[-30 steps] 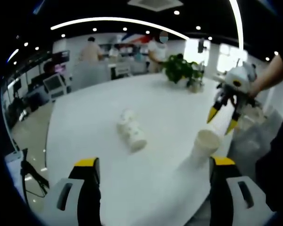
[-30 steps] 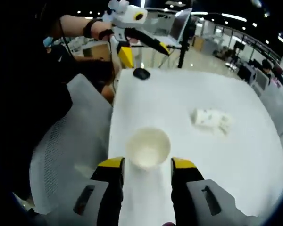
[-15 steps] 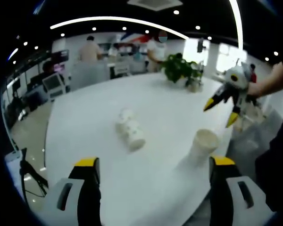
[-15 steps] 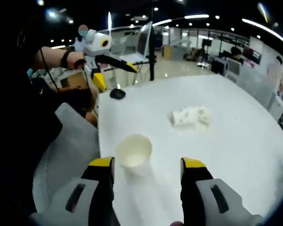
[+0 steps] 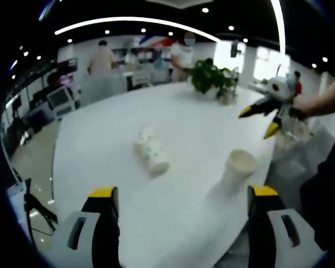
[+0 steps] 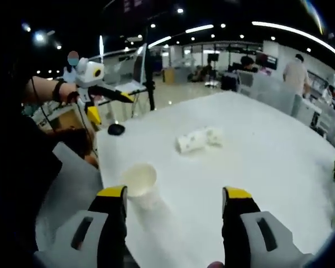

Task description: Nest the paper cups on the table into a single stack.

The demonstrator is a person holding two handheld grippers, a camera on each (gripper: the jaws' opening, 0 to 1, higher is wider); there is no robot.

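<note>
Two cup groups wait on the desk (image 5: 100,145): an upright cup (image 6: 138,182) and lying cups (image 6: 197,139). Both grippers' fingers are spread, empty; the right gripper (image 6: 174,196) should straddle the upright cup's wall squarely before closing.

open office with ceiling lights (image 5: 139,22), a potted plant (image 5: 212,78) and desks.

Upright cup (image 6: 139,180) near table (image 6: 279,145) edge (apart)
</note>
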